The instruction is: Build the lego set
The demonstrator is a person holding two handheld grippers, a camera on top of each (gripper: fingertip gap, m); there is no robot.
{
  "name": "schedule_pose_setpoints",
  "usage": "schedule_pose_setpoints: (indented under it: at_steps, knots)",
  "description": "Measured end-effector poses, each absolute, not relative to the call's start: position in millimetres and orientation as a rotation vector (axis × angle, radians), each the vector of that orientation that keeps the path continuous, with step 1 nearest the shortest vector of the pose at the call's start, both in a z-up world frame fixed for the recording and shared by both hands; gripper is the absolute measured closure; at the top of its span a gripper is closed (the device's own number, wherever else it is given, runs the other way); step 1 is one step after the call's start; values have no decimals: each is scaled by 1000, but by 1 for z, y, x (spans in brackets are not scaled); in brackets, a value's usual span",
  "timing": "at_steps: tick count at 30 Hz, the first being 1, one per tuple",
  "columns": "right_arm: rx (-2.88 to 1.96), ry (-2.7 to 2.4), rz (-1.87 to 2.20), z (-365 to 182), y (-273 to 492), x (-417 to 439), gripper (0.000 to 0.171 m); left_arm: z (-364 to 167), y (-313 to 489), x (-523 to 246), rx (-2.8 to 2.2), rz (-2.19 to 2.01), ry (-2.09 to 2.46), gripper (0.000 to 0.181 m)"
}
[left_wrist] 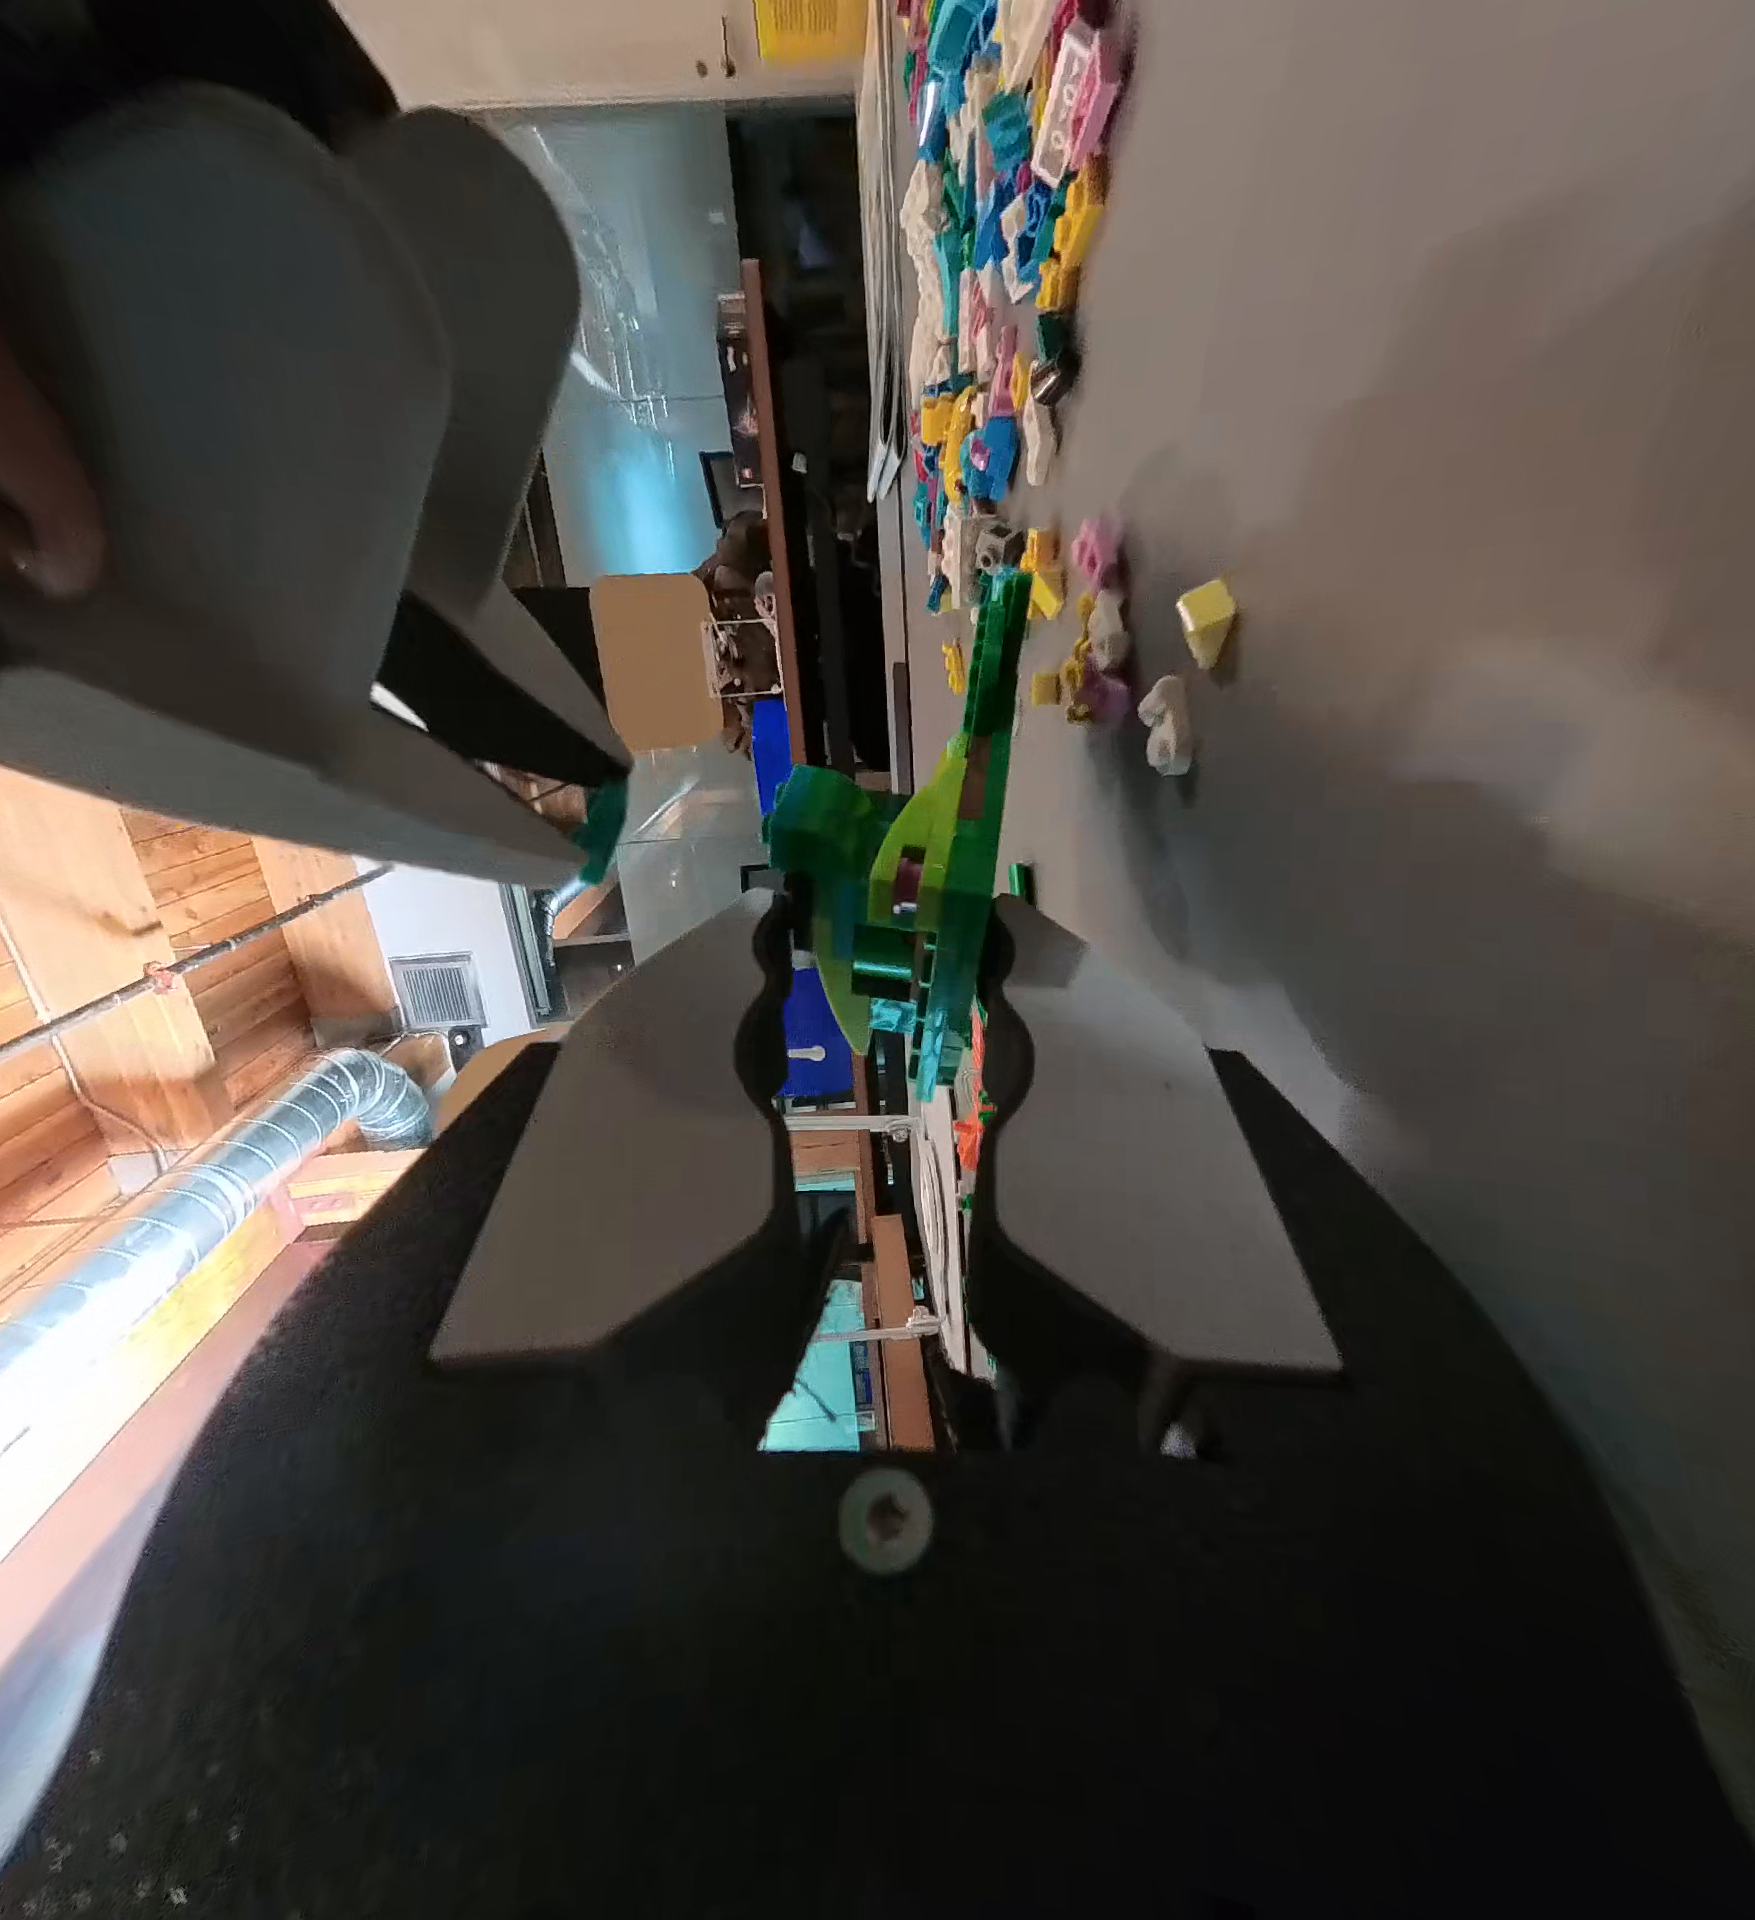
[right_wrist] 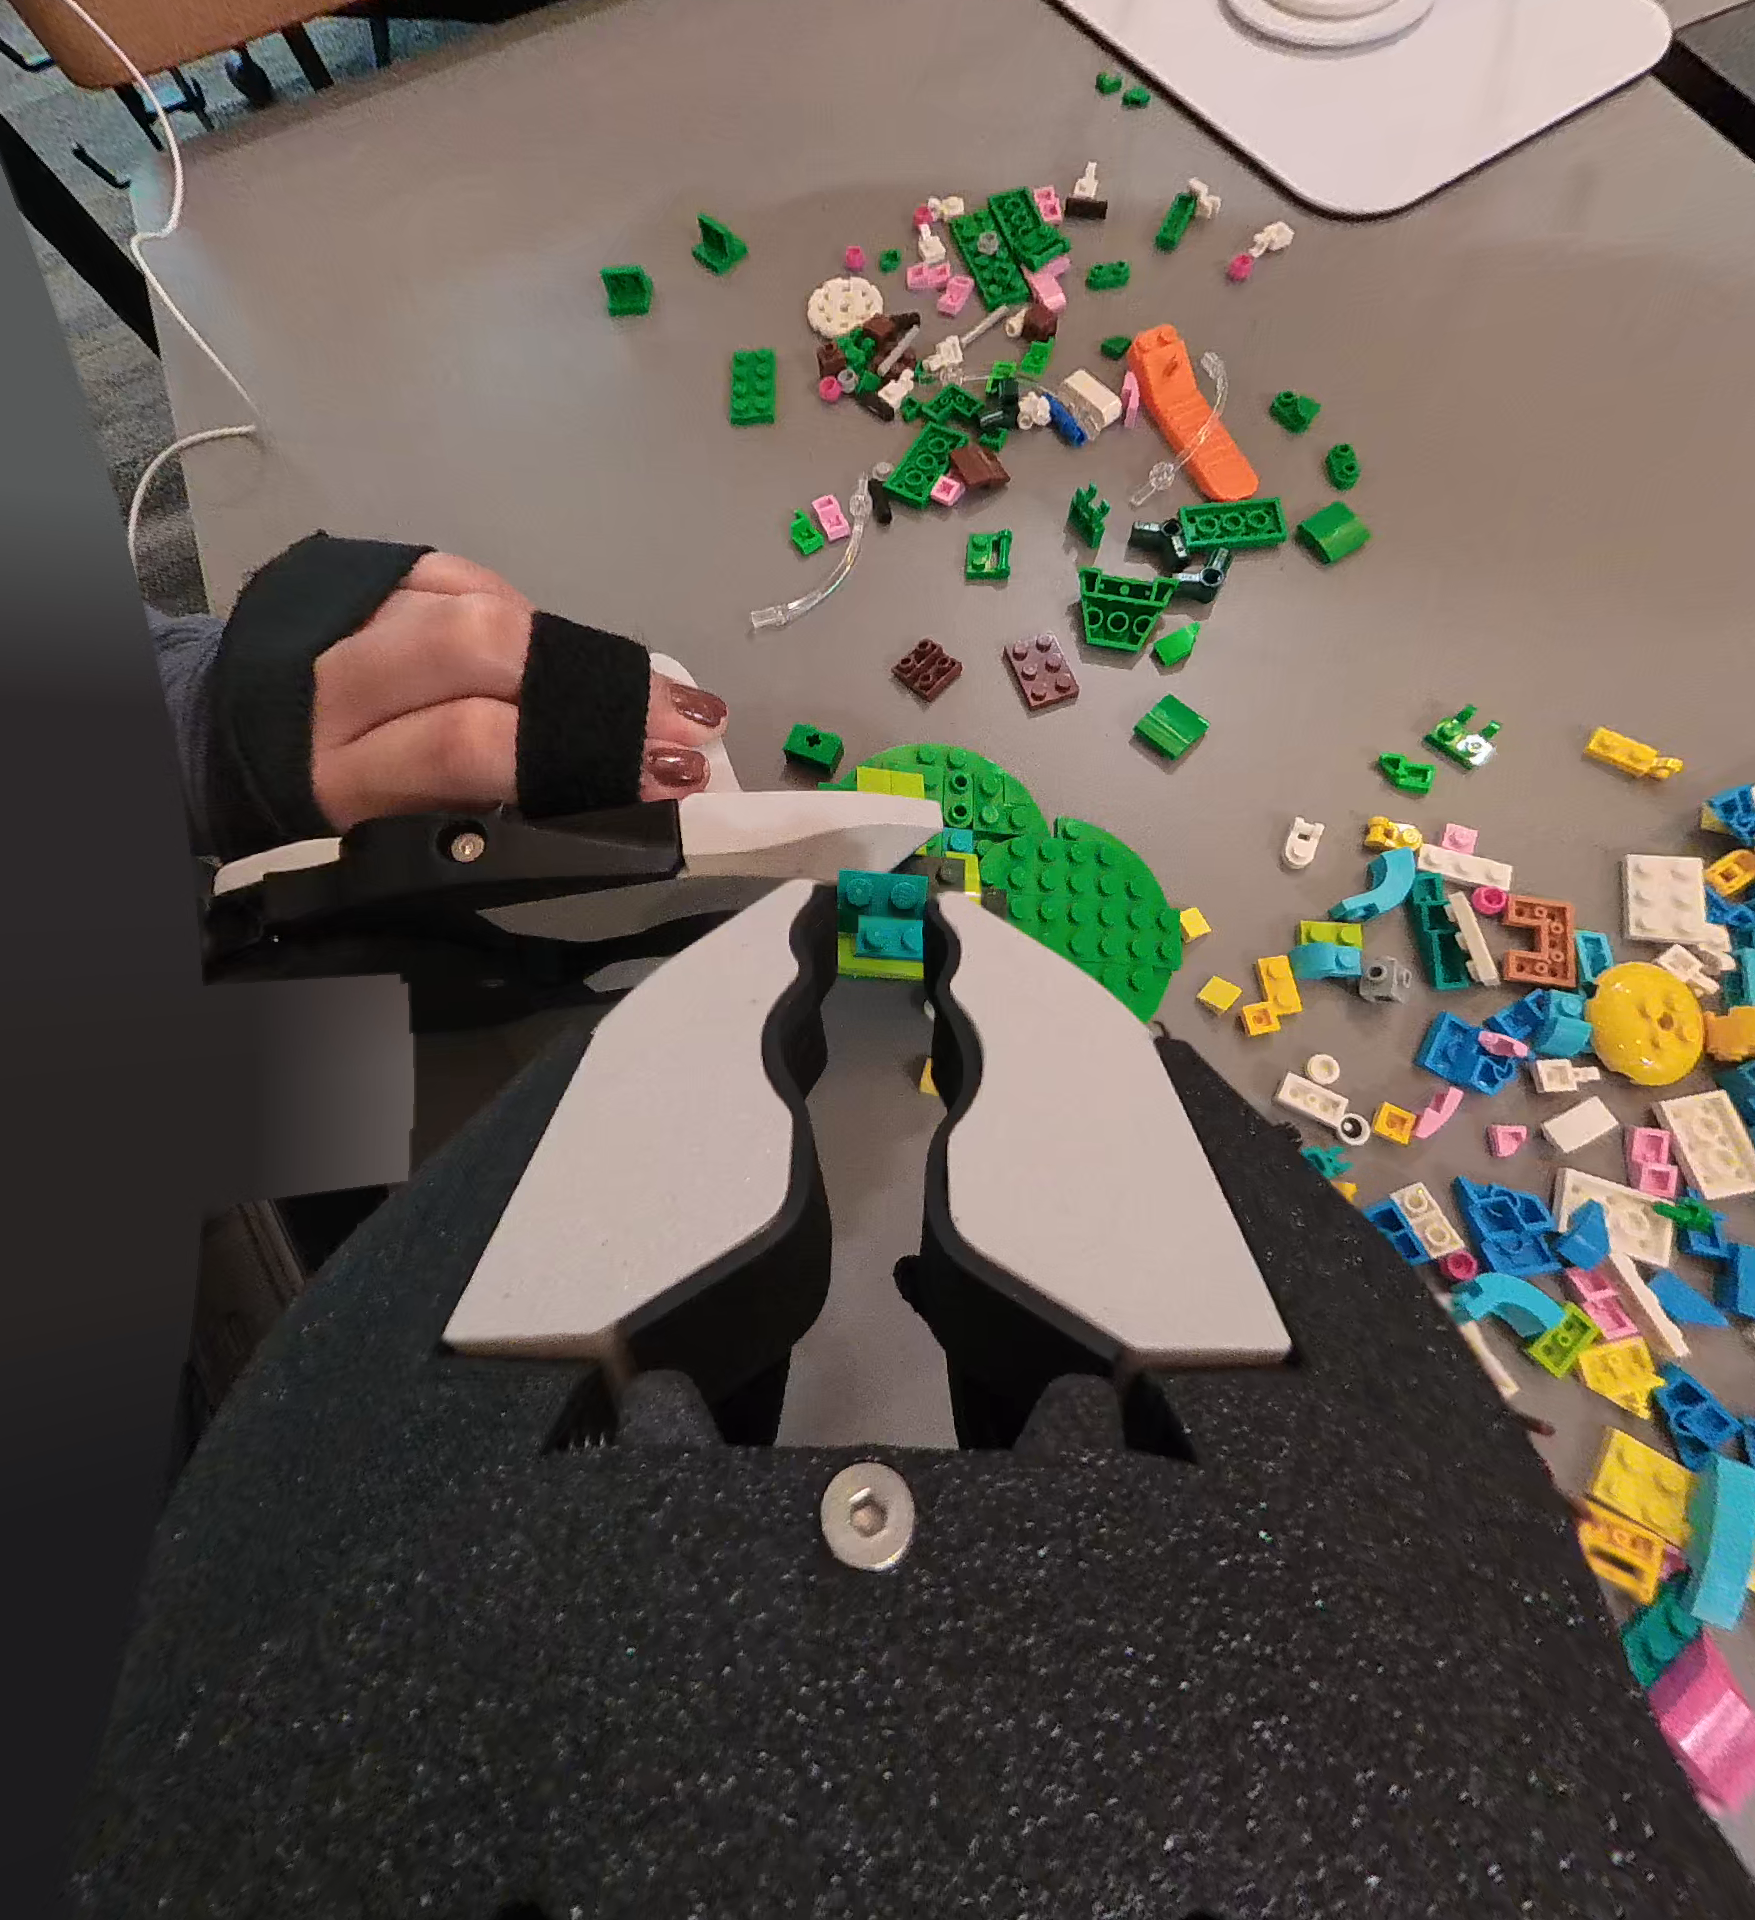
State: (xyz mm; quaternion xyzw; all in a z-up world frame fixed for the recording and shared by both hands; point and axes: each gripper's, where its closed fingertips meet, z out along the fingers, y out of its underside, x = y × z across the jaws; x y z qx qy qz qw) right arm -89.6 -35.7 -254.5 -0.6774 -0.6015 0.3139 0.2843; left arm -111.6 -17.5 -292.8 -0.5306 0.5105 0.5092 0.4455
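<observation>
The green lego assembly (right_wrist: 1081, 904), a cluster of rounded studded plates with lime parts, is clamped at its edge by the left gripper (left_wrist: 888, 935), whose jaws are narrowed onto it; in the left wrist view it stands edge-on, close beside the grey table (left_wrist: 1475, 727), though contact with the table cannot be confirmed. The right gripper (right_wrist: 881, 914) pinches a small teal brick (right_wrist: 883, 896) between nearly closed tips, poised at the near edge of the assembly over a lime-and-teal stack. The step in hand appears to be the seating of this brick. The next move likely calls for aligning its underside with the studs below and pressing squarely while the left gripper braces the plate. Loose pieces lie in two scatters: a green and brown group (right_wrist: 1008, 395) farther off, with an orange brick separator (right_wrist: 1190, 416), and a blue, white, pink and yellow group (right_wrist: 1631, 1143) to the right. The studs beneath the brick are hidden by the fingertips. The left wrist view is motion-blurred, and whether the brick already touches the stack cannot be told.
</observation>
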Motion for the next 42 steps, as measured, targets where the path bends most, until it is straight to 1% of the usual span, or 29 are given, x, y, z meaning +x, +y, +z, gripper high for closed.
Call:
schedule_pose_setpoints:
  at_steps: [9,42]
  knots:
    - [-1878,-1621,844,-271,-38,-86,156,-292,-18,-109,-1286,1238,1271,148]
    - [-1934,-1670,782,-273,-40,-84,156,-288,-20,-103,-1237,1228,1275,148]
